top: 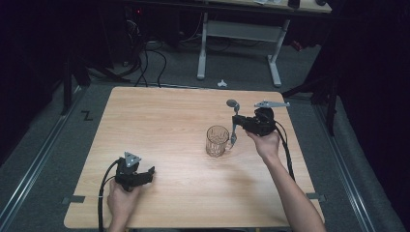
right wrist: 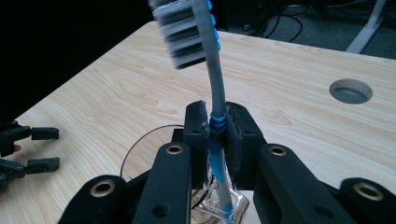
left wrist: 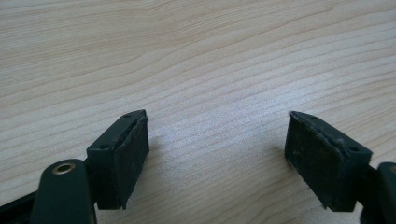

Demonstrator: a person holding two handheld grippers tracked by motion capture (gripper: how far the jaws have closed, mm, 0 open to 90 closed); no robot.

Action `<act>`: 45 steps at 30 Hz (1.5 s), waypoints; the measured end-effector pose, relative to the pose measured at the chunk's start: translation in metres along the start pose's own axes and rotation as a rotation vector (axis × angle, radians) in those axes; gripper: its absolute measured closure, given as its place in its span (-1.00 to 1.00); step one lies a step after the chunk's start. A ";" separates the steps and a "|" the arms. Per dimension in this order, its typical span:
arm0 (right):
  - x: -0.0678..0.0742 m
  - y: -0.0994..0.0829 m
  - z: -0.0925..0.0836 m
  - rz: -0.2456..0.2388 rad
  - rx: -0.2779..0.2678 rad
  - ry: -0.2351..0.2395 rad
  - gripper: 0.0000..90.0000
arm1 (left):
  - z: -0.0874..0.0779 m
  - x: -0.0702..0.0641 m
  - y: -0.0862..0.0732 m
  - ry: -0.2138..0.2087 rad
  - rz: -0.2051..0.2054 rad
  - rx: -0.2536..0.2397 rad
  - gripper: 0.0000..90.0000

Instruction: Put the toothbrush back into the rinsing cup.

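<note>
Right gripper view: right gripper (right wrist: 217,128) fingers clamp the toothbrush (right wrist: 212,93) at its ribbed neck, bristles above, handle tip below beside the glass mug (top: 217,140)—light, stiff, slippery, so neck grip suits; left gripper (left wrist: 217,154) fingers spread, empty, over worktop (left wrist: 210,60).

Light wooden table (top: 169,121), round cable hole (right wrist: 350,90) in top; glass mug (top: 217,140) standing right of centre.
</note>
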State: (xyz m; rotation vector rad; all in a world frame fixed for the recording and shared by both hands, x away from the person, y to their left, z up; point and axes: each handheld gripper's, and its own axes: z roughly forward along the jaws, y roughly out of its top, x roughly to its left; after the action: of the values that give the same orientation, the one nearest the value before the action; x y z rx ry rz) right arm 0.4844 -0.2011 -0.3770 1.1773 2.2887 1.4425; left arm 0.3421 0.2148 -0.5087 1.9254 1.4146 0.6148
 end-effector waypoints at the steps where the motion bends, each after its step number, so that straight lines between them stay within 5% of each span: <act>1: 0.000 0.000 0.000 0.000 0.001 -0.001 0.78 | 0.000 0.000 0.000 0.000 0.000 0.000 -0.50; 45: 0.000 -0.016 0.004 -0.013 0.034 -0.020 0.78 | 0.000 0.000 0.000 0.000 0.000 0.000 -0.50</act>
State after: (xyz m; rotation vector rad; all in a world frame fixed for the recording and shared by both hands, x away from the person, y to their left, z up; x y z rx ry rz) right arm 0.4788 -0.2019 -0.3922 1.1790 2.3115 1.3861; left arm 0.3421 0.2148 -0.5087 1.9256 1.4147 0.6153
